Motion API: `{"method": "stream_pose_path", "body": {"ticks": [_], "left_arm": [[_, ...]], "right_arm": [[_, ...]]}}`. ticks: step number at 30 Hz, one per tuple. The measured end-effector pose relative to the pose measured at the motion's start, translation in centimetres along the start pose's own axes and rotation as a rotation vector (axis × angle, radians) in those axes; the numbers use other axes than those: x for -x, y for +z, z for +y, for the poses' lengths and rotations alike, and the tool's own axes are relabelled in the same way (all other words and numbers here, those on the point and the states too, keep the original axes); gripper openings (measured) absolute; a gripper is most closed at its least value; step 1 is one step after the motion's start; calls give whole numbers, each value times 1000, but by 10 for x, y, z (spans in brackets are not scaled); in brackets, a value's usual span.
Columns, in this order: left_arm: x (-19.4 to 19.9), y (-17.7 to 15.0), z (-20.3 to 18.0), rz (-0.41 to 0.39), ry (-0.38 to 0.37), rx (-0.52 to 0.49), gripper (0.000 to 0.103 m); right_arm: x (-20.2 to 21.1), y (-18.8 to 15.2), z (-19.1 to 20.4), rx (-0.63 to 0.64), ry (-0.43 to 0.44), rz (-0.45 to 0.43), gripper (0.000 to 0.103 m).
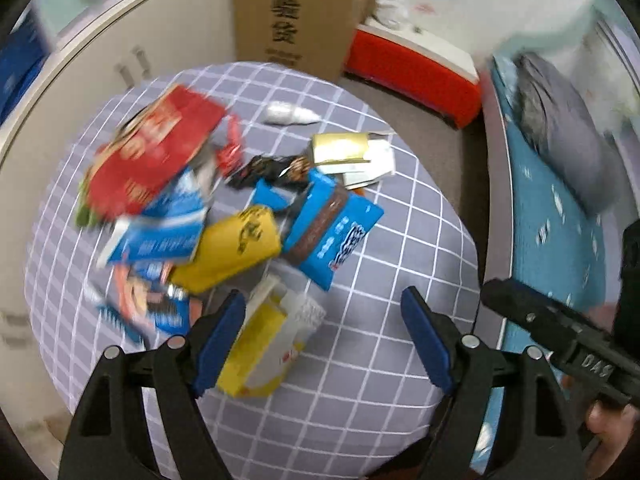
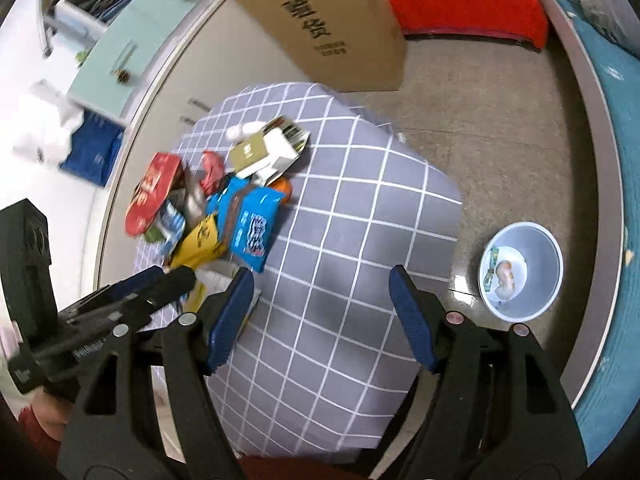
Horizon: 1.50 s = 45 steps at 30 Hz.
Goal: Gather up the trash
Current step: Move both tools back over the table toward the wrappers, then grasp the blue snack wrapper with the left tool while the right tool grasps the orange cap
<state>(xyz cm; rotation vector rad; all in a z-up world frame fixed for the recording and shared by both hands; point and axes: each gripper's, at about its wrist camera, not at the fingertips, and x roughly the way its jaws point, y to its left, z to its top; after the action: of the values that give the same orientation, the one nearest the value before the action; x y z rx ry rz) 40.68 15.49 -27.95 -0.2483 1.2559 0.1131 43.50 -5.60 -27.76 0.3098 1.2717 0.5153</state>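
Observation:
A heap of snack wrappers and small boxes lies on a grey checked tablecloth (image 1: 360,360): a red bag (image 1: 156,152), a blue packet (image 1: 336,232), a yellow packet (image 1: 236,248), a gold-and-white box (image 1: 348,152). A yellow-and-white carton (image 1: 268,344) lies nearest, just ahead of my left gripper (image 1: 324,304), which is open and empty above it. My right gripper (image 2: 322,280) is open and empty over the bare cloth (image 2: 340,280), to the right of the heap (image 2: 236,216). The left gripper (image 2: 176,280) shows at the right wrist view's left edge.
A pale blue bin (image 2: 520,268) with a few scraps inside stands on the floor right of the table. A tall cardboard box (image 1: 300,12) and a red-and-white case (image 1: 416,68) stand behind. White cabinets (image 1: 120,60) lie left, a teal bed (image 1: 560,220) right.

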Motion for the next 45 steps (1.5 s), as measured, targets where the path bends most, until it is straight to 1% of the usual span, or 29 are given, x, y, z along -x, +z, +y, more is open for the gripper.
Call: {"method": "stream_pose_path", "body": {"ticks": [2, 6, 8, 9, 11, 13, 15, 16, 17, 19, 20, 21, 22, 23, 24, 27, 28, 31, 33, 35, 37, 39, 41, 43, 44, 45], "left_arm": [[-8, 3, -8, 11, 1, -63, 78], [-35, 17, -22, 53, 43, -151, 78], [-49, 22, -31, 70, 77, -202, 78], [-58, 24, -35, 81, 105, -229, 78], [-71, 29, -37, 104, 132, -249, 78], [-82, 33, -36, 129, 158, -245, 78], [-86, 36, -37, 127, 175, -271, 78], [-86, 37, -37, 125, 175, -281, 68], [-87, 39, -37, 131, 164, -284, 48], [-90, 40, -29, 176, 114, -244, 43], [-90, 40, -25, 180, 94, -231, 34], [-88, 39, -20, 182, 66, -217, 29], [-85, 37, -14, 180, 40, -195, 18], [-81, 37, -11, 174, 19, -179, 12], [-73, 38, -4, 155, -26, -144, 10], [-48, 41, 14, 94, -125, -61, 8], [-40, 42, 20, 72, -151, -44, 7], [-14, 45, 40, 7, -193, 8, 7], [-2, 48, 51, -25, -201, 50, 7], [6, 46, 65, -48, -194, 85, 7], [10, 48, 69, -51, -192, 100, 7], [14, 45, 74, -48, -180, 104, 7], [15, 41, 76, -43, -179, 105, 7], [12, 41, 75, -38, -178, 104, 7], [10, 43, 75, -36, -180, 102, 7], [9, 42, 75, -34, -180, 99, 7]], "right_arm": [[1, 2, -3, -28, -15, -10, 70], [3, 5, -12, -53, -40, -22, 70], [4, 8, -17, -73, -49, -31, 70], [3, 9, -20, -84, -56, -33, 70], [3, 11, -25, -97, -60, -34, 70], [-1, 13, -26, -100, -66, -29, 70], [-3, 14, -27, -99, -70, -26, 70], [-5, 15, -27, -99, -70, -23, 70], [-7, 16, -27, -98, -70, -20, 70], [-11, 19, -24, -90, -67, -12, 70], [-14, 21, -22, -83, -63, -6, 70], [-16, 22, -20, -77, -61, -2, 70], [-19, 24, -17, -66, -59, 2, 70], [-22, 26, -14, -56, -55, 6, 70], [-25, 28, -11, -48, -52, 11, 70], [-36, 32, 0, -28, -38, 28, 70], [-40, 34, 4, -20, -34, 33, 70], [-53, 38, 18, 20, -25, 52, 70], [-65, 41, 30, 68, -30, 62, 70], [-75, 43, 41, 117, -45, 69, 70], [-88, 44, 54, 189, -75, 74, 68], [-101, 43, 69, 278, -125, 75, 64], [-111, 41, 83, 377, -179, 64, 63], [-123, 41, 91, 436, -217, 68, 60], [-126, 42, 90, 441, -219, 70, 58], [-130, 43, 90, 444, -220, 75, 51]]}}
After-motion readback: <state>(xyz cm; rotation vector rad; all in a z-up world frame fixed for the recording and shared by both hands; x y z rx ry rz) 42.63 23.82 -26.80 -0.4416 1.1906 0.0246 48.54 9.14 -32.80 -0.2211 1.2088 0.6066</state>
